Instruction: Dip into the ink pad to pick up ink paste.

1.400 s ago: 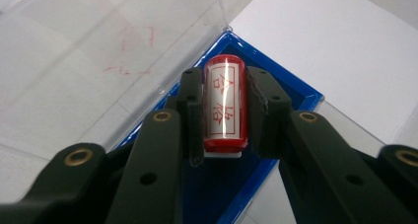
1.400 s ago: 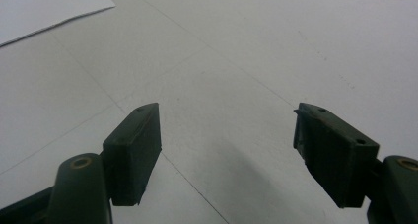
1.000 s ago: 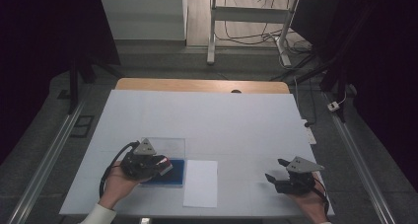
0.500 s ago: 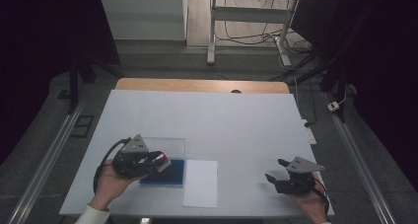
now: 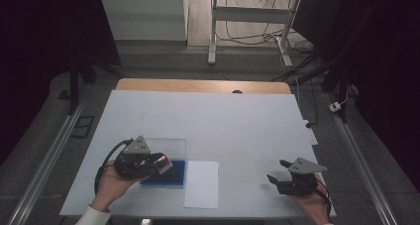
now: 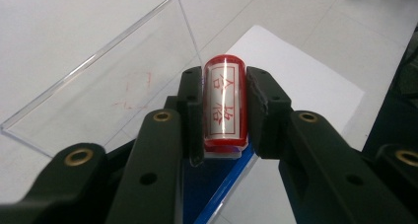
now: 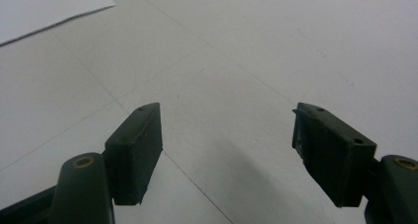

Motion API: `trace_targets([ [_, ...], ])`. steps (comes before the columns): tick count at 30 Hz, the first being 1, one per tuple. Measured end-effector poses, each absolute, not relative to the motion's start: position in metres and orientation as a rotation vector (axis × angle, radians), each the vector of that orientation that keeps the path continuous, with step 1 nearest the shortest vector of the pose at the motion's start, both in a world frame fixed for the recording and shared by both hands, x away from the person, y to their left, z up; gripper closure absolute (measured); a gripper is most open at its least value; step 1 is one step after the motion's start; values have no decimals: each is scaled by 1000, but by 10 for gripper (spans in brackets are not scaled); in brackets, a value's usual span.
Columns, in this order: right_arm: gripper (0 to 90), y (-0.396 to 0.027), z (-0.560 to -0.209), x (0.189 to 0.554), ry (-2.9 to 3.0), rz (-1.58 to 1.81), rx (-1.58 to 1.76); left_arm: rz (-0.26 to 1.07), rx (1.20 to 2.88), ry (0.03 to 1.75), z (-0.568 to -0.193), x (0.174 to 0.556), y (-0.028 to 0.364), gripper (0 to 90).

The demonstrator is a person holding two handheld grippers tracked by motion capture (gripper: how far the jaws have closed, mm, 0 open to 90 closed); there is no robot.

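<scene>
- While I look along my left gripper (image 6: 224, 110), I see the red stamp (image 6: 225, 104) sitting right between its two black jaws, and both jaws press on the stamp's sides, so it is clamped tight.
- From the high view, the left gripper (image 5: 157, 161) holds the stamp (image 5: 163, 160) over the blue ink pad (image 5: 168, 176), near the front left part of the white table (image 5: 223, 121).
- I cannot tell if the stamp's bottom touches the ink pad (image 6: 217, 184) or sits just above it.
- The stamp is a short round tube that lies on its side in the jaws.
- It is red at both ends and along its edges, with a shiny silver label down the middle.
- Red marks are printed on that silver label.
- A white base shows at the stamp's near end, just above the blue pad.
- A clear plastic lid (image 6: 106, 93) stands tilted up just beside the stamp, on its left in the left gripper view.
- In the high view that lid (image 5: 171, 146) rises from the far edge of the ink pad.
- A white sheet of paper (image 5: 202, 183) lies flat just beside the ink pad, on its right.
- My right gripper (image 5: 280, 171) rests well apart from the stamp, near the front right of the table.
- Its jaws (image 7: 224, 155) stand wide apart with just bare table between them.
</scene>
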State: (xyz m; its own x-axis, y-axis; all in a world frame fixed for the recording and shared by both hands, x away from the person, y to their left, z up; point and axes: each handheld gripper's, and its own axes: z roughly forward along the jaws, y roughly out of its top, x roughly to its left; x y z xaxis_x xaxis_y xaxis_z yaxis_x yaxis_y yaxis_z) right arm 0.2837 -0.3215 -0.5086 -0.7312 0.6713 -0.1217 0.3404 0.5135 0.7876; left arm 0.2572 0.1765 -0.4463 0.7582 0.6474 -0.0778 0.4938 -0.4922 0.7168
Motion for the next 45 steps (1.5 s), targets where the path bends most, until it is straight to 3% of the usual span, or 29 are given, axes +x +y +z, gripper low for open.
trace_targets([
  [45, 276, -321, -511, 283, 2366, 1075, 835, 239, 2345, 921, -485, 274, 164, 704],
])
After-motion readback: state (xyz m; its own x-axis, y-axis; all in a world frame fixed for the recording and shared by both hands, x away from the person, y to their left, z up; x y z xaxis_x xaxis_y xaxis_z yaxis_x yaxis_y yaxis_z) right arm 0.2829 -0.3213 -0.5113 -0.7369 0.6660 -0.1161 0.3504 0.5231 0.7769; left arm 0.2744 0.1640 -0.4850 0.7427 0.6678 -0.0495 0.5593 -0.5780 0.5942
